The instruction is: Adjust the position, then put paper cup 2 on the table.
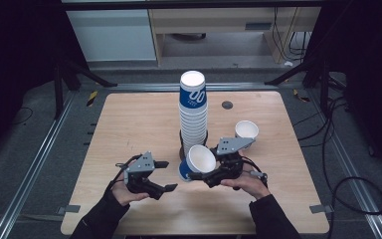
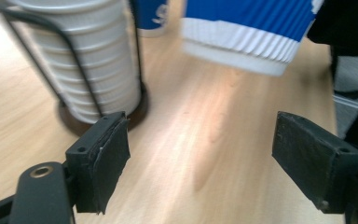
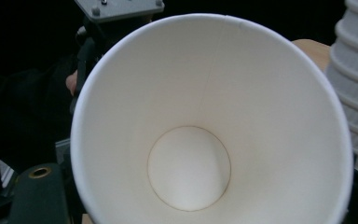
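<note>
A blue paper cup (image 1: 197, 162) is lying tipped on its side above the wooden table (image 1: 129, 124), its white inside facing the camera. The right gripper (image 1: 210, 175) is pinching it by the rim. Just behind it a tall stack of cups (image 1: 193, 112) is standing in a black wire holder (image 2: 74, 56). Another cup (image 1: 246, 130) is sitting upright to the right. The left gripper (image 1: 165, 175) is hanging nearby, jaws spread wide, holding nothing.

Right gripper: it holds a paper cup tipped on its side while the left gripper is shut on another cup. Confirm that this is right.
Not quite. The left gripper is open and holds nothing; the left gripper view shows its jaws wide apart over bare table. The rest stands: in the high view, the right gripper holds a paper cup tipped on its side, beside the cup stack.
</note>
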`<action>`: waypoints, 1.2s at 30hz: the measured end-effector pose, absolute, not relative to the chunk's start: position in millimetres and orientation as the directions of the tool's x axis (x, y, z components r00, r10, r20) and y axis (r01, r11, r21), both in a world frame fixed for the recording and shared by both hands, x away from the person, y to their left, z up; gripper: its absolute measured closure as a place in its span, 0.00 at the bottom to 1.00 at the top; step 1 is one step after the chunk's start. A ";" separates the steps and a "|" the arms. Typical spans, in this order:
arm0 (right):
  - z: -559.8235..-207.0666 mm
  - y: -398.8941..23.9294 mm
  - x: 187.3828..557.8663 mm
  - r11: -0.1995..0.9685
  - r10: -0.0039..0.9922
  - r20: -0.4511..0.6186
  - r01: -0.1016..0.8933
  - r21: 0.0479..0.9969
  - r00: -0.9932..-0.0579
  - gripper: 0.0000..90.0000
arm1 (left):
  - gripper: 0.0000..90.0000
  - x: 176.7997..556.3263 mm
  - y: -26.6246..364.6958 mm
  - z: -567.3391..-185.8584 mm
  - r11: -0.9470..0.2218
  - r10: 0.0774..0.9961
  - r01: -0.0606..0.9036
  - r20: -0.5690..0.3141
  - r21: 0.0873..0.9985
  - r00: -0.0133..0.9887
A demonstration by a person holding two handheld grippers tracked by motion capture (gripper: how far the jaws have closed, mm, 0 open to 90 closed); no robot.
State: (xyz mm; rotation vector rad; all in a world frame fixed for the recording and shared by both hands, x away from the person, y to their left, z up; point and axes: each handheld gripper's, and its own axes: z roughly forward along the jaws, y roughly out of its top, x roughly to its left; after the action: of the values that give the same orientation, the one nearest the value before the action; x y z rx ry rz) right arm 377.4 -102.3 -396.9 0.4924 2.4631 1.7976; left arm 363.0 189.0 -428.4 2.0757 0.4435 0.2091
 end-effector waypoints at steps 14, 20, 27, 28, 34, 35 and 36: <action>-390.4 -135.5 382.0 0.306 0.477 0.065 0.235 0.922 -0.876 0.22 | 0.18 385.3 224.9 -428.8 -0.393 0.624 0.355 -0.037 0.848 0.780; -385.7 -149.9 384.2 0.298 0.564 0.050 0.259 0.919 -0.824 0.22 | 0.18 390.6 233.5 -431.2 -0.366 0.669 0.388 -0.051 0.846 0.742; -379.4 -168.1 388.6 0.276 0.669 0.036 0.294 0.915 -0.743 0.22 | 0.18 394.2 240.1 -432.5 -0.333 0.703 0.412 -0.068 0.848 0.708; -379.1 -170.6 389.6 0.278 0.686 0.028 0.298 0.913 -0.727 0.22 | 0.18 394.7 240.8 -432.9 -0.330 0.706 0.415 -0.070 0.848 0.704; -379.6 -184.9 397.3 0.277 0.799 -0.006 0.360 0.891 -0.601 0.22 | 0.18 398.2 245.4 -434.6 -0.319 0.731 0.435 -0.073 0.842 0.678; -379.3 -188.0 398.6 0.278 0.811 -0.013 0.365 0.888 -0.585 0.22 | 0.18 398.5 245.6 -435.0 -0.321 0.734 0.436 -0.070 0.841 0.675; -378.8 -190.9 399.4 0.274 0.823 -0.016 0.373 0.886 -0.567 0.22 | 0.18 398.7 245.6 -435.4 -0.325 0.736 0.437 -0.066 0.839 0.674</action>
State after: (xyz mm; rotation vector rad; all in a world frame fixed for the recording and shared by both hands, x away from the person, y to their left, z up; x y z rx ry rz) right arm 399.4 -190.9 -378.8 1.0743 2.0691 1.2422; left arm 398.7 245.6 -435.4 1.9702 0.9100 0.4113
